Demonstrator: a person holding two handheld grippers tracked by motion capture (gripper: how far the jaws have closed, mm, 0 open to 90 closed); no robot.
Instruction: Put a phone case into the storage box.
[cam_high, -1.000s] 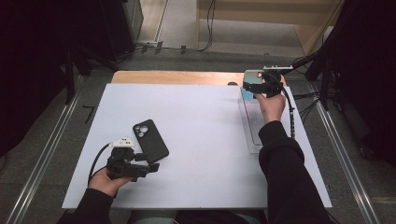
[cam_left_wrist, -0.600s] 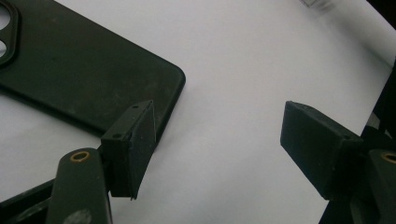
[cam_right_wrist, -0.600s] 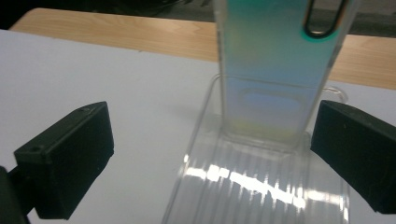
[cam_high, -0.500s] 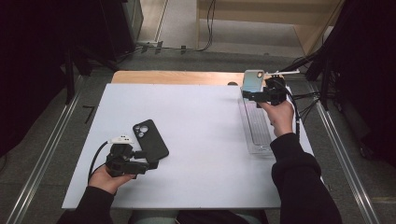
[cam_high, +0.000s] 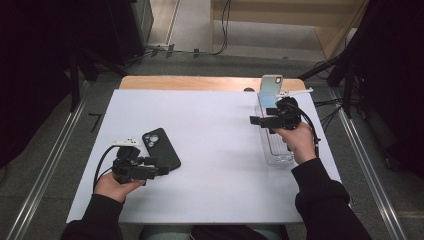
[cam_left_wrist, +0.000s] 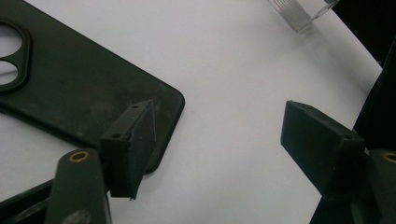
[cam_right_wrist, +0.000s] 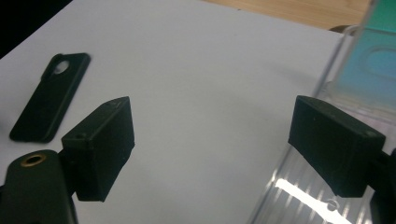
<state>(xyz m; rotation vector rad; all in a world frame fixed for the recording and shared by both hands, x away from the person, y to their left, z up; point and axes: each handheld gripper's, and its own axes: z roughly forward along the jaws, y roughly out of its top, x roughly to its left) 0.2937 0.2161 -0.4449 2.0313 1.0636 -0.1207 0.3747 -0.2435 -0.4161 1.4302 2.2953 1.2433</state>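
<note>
A black phone case (cam_high: 161, 149) lies camera-cutout up on the white table top, at the left. My left gripper (cam_high: 161, 169) rests just in front of it, open. In the left gripper view, the case (cam_left_wrist: 70, 84) lies under the left jaw, with nothing between the fingers (cam_left_wrist: 130, 140). A pale blue phone (cam_high: 271, 89) stands upright at the far end of a clear ribbed rack (cam_high: 276, 150) on the right. My right gripper (cam_high: 261, 118) hovers over the rack, short of the phone, open and holding nothing. Its view shows the phone (cam_right_wrist: 373, 65) behind the right jaw.
The white sheet (cam_high: 215, 165) covers a wooden table (cam_high: 200, 82) whose far edge shows. Cables run on the floor beyond. The rack's corner (cam_left_wrist: 299, 9) sits far off in the left gripper view. The case (cam_right_wrist: 49, 98) appears distant in the right gripper view.
My right gripper has drawn back toward the person, away from the phone, which now stands upright in the rack. The left gripper and the case have not moved.
</note>
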